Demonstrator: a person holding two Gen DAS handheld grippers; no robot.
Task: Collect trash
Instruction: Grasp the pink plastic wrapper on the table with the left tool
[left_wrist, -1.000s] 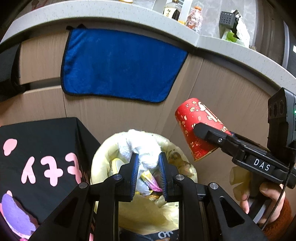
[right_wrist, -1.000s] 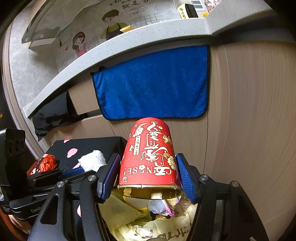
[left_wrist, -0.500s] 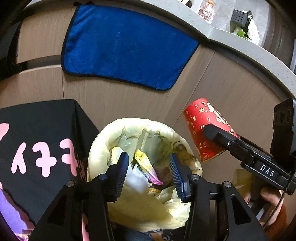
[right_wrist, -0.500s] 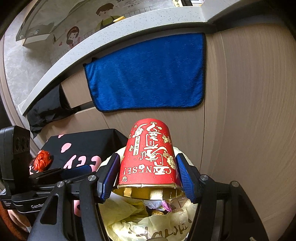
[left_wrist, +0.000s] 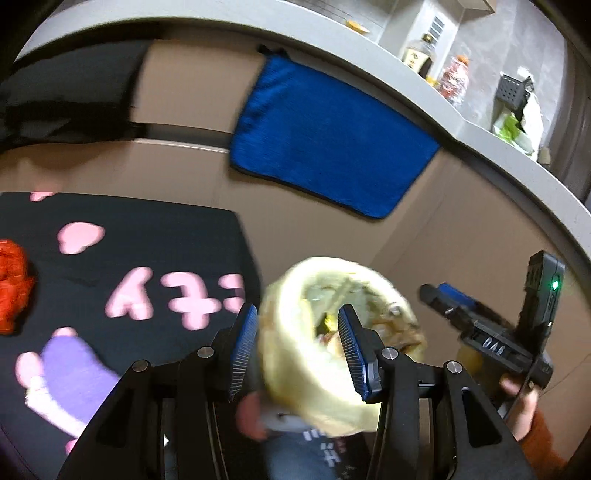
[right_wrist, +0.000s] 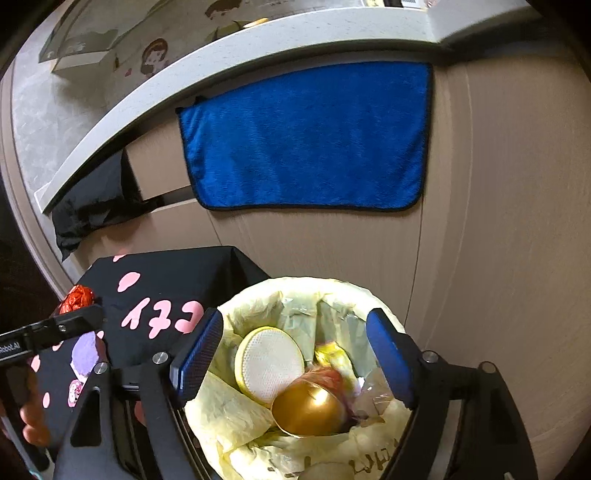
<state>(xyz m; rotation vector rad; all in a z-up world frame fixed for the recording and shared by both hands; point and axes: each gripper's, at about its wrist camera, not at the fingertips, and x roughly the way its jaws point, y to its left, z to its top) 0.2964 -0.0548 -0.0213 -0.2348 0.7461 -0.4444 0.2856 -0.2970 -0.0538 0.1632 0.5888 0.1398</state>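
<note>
- My right gripper (right_wrist: 295, 354): jaws had just been widening and stood spread, nothing between the pads, above one bin (right_wrist: 384, 306).
- One red cup (right_wrist: 314, 402), gold inside showing, lay in the bin's yellow liner beside one white disc (right_wrist: 269, 365).
- My left gripper (left_wrist: 299, 350): jaws part open, empty.
- One red crumpled wad (left_wrist: 13, 284) lay on one black cloth (left_wrist: 147, 236).
- One blue towel (right_wrist: 306, 136) hung under the grey counter (right_wrist: 229, 48).

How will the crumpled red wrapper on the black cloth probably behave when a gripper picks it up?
The red wrapper looks like shiny crumpled foil, so it is probably very light and will crush further under the pads. Its irregular folds should give grip, and it is unlikely to roll on the black cloth.
</note>
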